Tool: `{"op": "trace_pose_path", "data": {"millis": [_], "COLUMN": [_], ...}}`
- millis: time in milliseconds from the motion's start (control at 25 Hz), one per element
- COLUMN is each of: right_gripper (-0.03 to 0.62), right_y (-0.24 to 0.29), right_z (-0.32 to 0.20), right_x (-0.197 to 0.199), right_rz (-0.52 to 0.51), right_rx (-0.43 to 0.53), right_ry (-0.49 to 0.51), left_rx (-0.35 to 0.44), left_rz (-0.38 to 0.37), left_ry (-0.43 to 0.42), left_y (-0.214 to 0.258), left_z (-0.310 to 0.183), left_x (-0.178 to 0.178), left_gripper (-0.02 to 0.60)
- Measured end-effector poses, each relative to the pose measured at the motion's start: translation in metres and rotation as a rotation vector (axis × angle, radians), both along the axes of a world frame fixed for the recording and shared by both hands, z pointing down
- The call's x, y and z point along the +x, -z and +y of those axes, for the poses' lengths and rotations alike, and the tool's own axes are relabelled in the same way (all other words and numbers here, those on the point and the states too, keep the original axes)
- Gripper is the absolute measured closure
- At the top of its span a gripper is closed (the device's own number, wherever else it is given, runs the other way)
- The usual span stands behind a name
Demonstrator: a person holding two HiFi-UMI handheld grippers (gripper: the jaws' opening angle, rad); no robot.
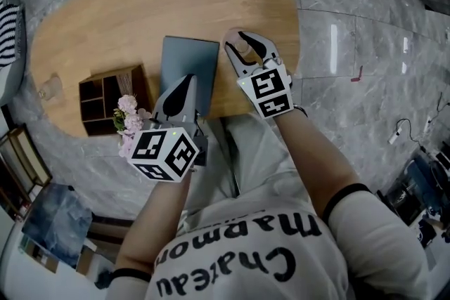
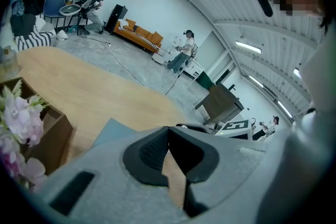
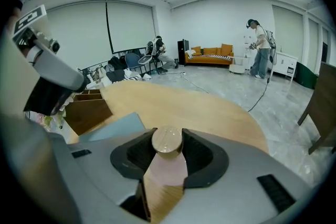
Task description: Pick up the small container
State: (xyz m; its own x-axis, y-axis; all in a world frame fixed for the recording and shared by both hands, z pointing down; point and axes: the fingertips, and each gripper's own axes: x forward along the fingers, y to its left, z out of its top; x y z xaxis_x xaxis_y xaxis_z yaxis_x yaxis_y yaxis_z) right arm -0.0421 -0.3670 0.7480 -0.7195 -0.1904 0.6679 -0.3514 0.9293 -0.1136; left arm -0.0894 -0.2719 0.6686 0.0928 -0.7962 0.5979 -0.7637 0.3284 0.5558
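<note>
The right gripper point(image 1: 242, 44) closes its jaws on the small container point(image 3: 167, 140). In the right gripper view the dark pads meet the round wooden lid from both sides, and the pale pink body shows below the lid, between the jaws. From the head view the container sits over the table point(image 1: 140, 10) close to its near edge, just right of the grey mat point(image 1: 188, 61). Whether its base touches the wood cannot be told.

The left gripper point(image 1: 184, 84) has its jaws closed together with nothing between them; in its own view the two pads meet at the tips. It hangs over the near edge of the table, at the near end of the grey mat, and points along the table.

A dark wooden organiser point(image 1: 112, 96) with open compartments stands near the same edge, left of the mat. A bunch of pink flowers point(image 1: 129, 116) lies at the organiser's near right corner, just beside the left gripper. A small clear glass point(image 1: 50, 86) stands at the table's left edge, well apart from both grippers.
</note>
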Motion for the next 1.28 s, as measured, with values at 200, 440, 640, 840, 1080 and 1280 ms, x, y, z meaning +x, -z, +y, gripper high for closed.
{"op": "trace_pose_path", "data": {"millis": [200, 440, 640, 840, 1080, 1280], "right_gripper": [0.454, 0.459, 0.464, 0.464, 0.464, 0.465], "right_y": [-0.001, -0.001, 0.000, 0.000, 0.001, 0.021], "right_z": [-0.001, -0.002, -0.005, -0.004, -0.003, -0.005], "right_x": [-0.004, -0.004, -0.002, 0.003, 0.013, 0.017], "right_rz": [0.008, 0.039, 0.056, 0.088, 0.110, 0.105], "right_rx": [0.010, 0.011, -0.002, -0.030, -0.083, -0.115], "right_ry": [-0.002, -0.010, -0.040, -0.047, -0.079, -0.130], "left_rx": [0.006, 0.022, 0.025, 0.041, 0.064, 0.091], "left_rz": [-0.001, -0.003, -0.011, -0.023, -0.056, -0.073], "left_ry": [0.010, 0.013, 0.014, -0.001, -0.034, -0.039], "left_y": [0.002, 0.009, 0.018, 0.031, 0.055, 0.080], "left_z": [0.001, 0.002, 0.006, 0.006, 0.007, 0.003], "left_x": [-0.005, -0.008, -0.008, -0.004, 0.000, -0.003], "left_gripper": [0.568, 0.566, 0.568, 0.568, 0.568, 0.568]}}
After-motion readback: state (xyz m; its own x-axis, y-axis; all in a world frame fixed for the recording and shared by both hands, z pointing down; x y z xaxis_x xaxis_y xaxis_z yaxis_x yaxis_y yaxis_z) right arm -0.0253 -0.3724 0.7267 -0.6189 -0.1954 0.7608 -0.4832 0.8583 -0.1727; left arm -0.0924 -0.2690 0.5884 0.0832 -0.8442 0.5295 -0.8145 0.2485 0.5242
